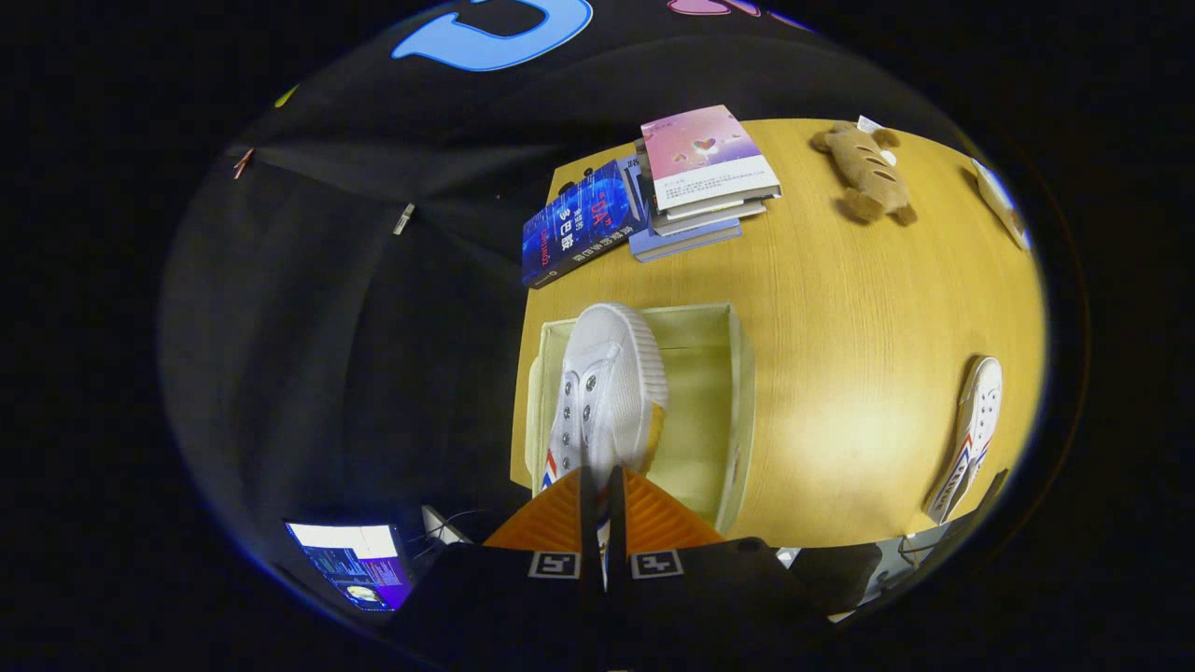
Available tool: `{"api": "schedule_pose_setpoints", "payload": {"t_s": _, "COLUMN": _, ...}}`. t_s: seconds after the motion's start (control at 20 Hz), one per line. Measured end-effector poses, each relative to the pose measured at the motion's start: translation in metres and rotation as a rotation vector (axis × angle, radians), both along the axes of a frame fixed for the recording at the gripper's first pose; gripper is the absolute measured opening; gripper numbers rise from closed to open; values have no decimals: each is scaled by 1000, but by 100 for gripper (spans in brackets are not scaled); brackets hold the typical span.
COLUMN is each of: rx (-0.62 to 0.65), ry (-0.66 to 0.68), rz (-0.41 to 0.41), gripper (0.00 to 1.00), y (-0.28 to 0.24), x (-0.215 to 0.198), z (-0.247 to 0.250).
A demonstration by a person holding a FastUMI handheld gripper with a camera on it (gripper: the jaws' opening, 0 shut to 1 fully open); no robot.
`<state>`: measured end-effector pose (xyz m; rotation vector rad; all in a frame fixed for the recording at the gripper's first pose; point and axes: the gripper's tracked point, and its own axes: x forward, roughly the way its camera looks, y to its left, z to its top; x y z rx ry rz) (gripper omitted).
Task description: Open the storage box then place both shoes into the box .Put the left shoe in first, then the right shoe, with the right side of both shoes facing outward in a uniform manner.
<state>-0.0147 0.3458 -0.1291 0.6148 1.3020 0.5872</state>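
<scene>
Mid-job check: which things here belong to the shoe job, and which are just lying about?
Job: gripper shut on white canvas shoe; open pale green storage box; second white shoe on the wooden table.
Lying about: stack of books; blue book; brown plush toy.

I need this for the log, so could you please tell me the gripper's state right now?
Gripper: fingers closed on the heel end of the white shoe, holding it over the open storage box.
</scene>
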Motion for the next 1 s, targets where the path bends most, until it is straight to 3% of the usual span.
{"api": "schedule_pose_setpoints", "payload": {"t_s": 0.2, "rx": 69, "ry": 18, "rz": 3, "gripper": 5, "y": 44, "x": 15, "z": 15}}
{"api": "schedule_pose_setpoints", "payload": {"t_s": 0.4, "rx": 72, "ry": -44, "rz": 39, "gripper": 5, "y": 54, "x": 20, "z": 25}}
{"api": "schedule_pose_setpoints", "payload": {"t_s": 0.75, "rx": 91, "ry": -110, "rz": 26, "gripper": 5, "y": -10, "x": 13, "z": 24}}
{"api": "schedule_pose_setpoints", "payload": {"t_s": 0.85, "rx": 83, "ry": -124, "rz": 16, "gripper": 13, "y": -44, "x": 7, "z": 19}}
{"api": "schedule_pose_setpoints", "payload": {"t_s": 1.0, "rx": 32, "ry": -148, "rz": -3, "gripper": 45, "y": -102, "x": -4, "z": 1}}
